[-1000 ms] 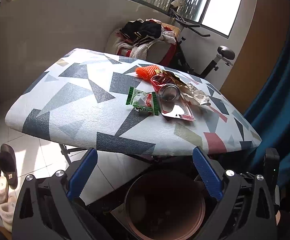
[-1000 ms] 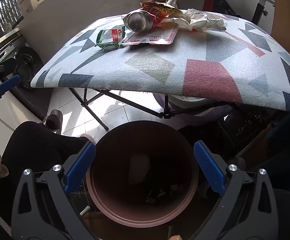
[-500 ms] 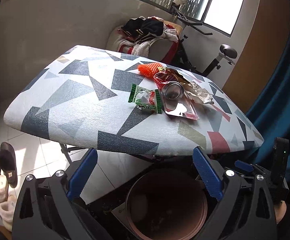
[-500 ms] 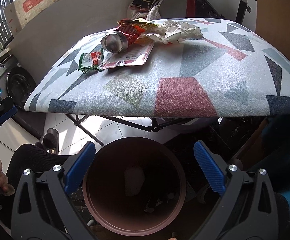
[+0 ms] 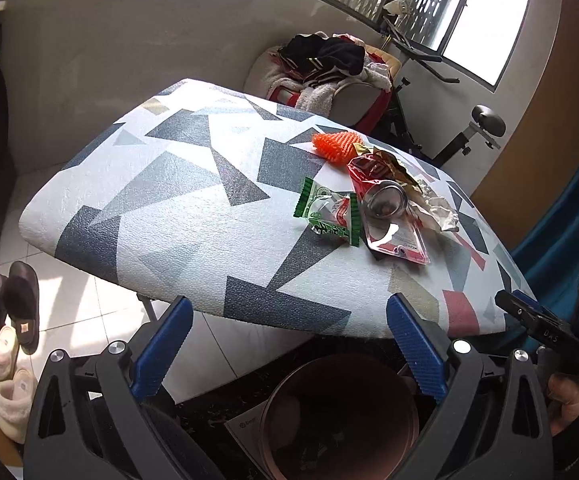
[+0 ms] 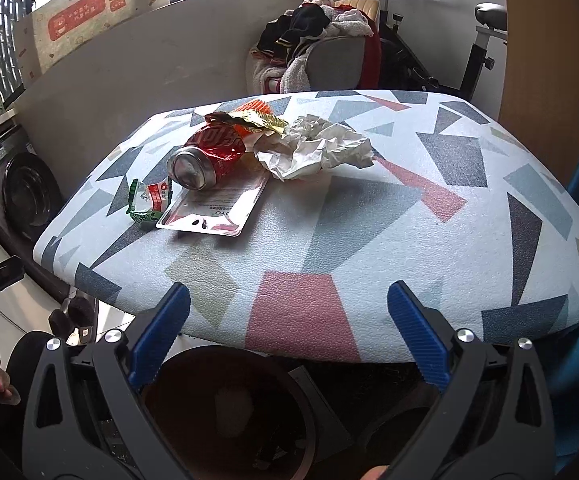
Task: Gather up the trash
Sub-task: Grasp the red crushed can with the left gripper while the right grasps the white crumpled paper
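Trash [image 6: 249,160] lies in a heap on the patterned desk [image 6: 409,220], none of it gripped.
A red can [image 6: 201,162] rests on a clear packet [image 6: 217,208], with a green wrapper [image 5: 327,214] just beside it, crumpled paper [image 6: 317,148] and an orange piece [image 5: 335,144] behind. Left gripper [image 5: 289,352] and right gripper [image 6: 289,336] both hang with jaws wide apart and empty, above a brown bin [image 5: 341,416] below the desk edge.

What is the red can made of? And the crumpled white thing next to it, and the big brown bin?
The red can looks like thin shiny metal: its silver end mirrors light. The crumpled white thing seems to be matte paper or tissue, holding sharp creases. The brown bin is probably smooth plastic, with an even dull rim.
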`<state>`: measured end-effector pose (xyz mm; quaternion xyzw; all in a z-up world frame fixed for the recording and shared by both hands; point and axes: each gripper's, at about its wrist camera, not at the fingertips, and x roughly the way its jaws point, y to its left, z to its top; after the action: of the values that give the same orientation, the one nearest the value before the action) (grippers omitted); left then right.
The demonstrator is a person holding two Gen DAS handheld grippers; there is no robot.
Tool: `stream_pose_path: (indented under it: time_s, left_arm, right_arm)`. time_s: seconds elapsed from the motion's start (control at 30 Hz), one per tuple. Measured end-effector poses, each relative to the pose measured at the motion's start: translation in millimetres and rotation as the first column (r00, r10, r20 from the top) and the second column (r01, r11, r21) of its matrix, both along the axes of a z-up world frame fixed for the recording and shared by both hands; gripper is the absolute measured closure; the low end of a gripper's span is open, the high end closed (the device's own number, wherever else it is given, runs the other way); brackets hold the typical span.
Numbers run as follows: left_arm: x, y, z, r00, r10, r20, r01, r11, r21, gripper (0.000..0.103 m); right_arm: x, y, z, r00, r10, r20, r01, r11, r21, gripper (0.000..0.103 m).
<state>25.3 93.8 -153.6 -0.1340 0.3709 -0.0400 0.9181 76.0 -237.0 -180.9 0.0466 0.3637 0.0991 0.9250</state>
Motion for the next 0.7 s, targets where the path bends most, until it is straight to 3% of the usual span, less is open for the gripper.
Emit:
stream_pose_path:
  time_s: [0.07,0.27,0.43,0.57,0.7]
  left_arm:
    - [6.7,0.4,2.4,1.000,0.008,0.000,-0.008,0.999,0.043,0.008]
    - [21.7,17.1,2.4,0.999,0.047,0.012,-0.048,0.999,0.013,0.008]
    - [30.3,27.1,-12.4,0.995,0.097,-0.015,-0.097,0.995,-0.014,0.008]
    - [39.0,28.3,-19.7,0.994,0.102,-0.037,-0.102,0.995,0.013,0.008]
    - [52.6,27.7,-18.9,0.996,0.076,-0.045,-0.075,0.997,0.019,0.008]
  right_arm:
    - [14.8,-6.5,5.8,1.000,-0.018,0.016,0.018,1.000,0.008,0.006]
    - [78.1,-27.9,8.0,0.996,-0.085,-0.015,0.086,0.996,0.032,0.006]
    - [135.4,-24.4,-2.5,0.997,-0.061,-0.040,0.061,0.998,0.018,0.006]
    - [172.7,-14.1,-9.3,0.997,-0.035,-0.063,0.033,0.999,-0.028,0.006]
    - [199.8,-12.6,-23.4,0.990,-0.013,-0.140,0.010,1.000,-0.021,0.006]
